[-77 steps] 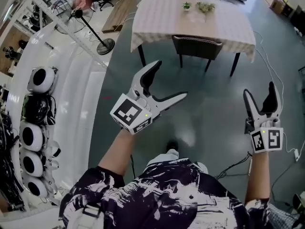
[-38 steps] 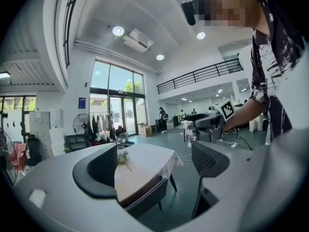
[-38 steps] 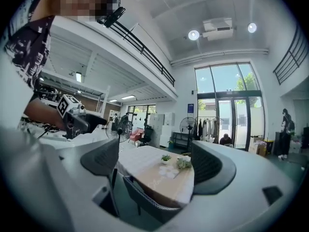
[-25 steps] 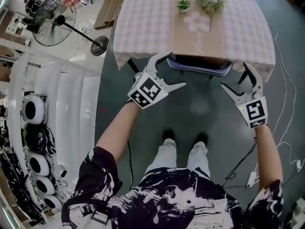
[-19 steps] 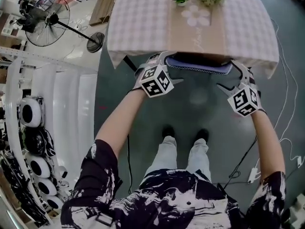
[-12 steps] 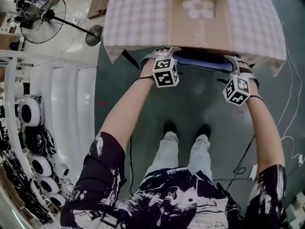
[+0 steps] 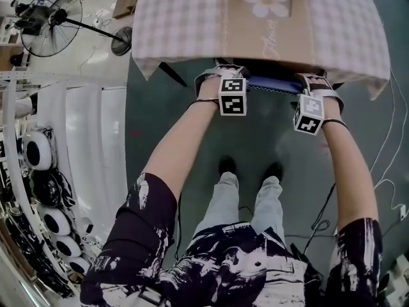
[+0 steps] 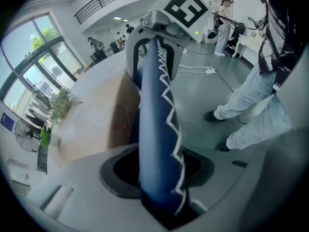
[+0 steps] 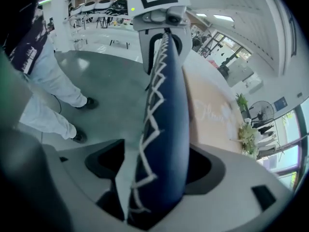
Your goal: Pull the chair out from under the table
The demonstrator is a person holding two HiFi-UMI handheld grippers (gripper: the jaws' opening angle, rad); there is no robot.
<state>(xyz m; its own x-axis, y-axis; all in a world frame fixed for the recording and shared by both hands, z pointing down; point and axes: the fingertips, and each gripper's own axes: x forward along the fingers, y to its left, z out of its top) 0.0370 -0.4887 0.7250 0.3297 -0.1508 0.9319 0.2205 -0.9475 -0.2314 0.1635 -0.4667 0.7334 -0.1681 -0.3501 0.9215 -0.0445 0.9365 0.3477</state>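
The chair is tucked under a table with a checked cloth (image 7: 192, 24); only the top of its dark blue chair back (image 7: 271, 84), stitched with a white zigzag, shows at the table edge. Both grippers point steeply down over that edge. My left gripper (image 7: 222, 75) straddles its left end. In the left gripper view the chair back (image 8: 157, 129) fills the gap of the closing left gripper (image 8: 159, 182). My right gripper (image 7: 313, 82) straddles the right end. There the chair back (image 9: 166, 129) lies between the jaws of the right gripper (image 9: 154, 187), with a strip of floor showing on one side.
A standing fan (image 7: 45, 18) and a row of white round devices (image 7: 35, 158) line the left. Cables (image 7: 383, 165) trail over the floor at the right. The person's feet (image 7: 227, 167) stand just behind the chair. Small plants (image 8: 55, 105) sit on the table.
Both grippers have come down from in front of the table onto the top of the chair back, turning to point downwards. Their wide-spread jaws now sit astride it.
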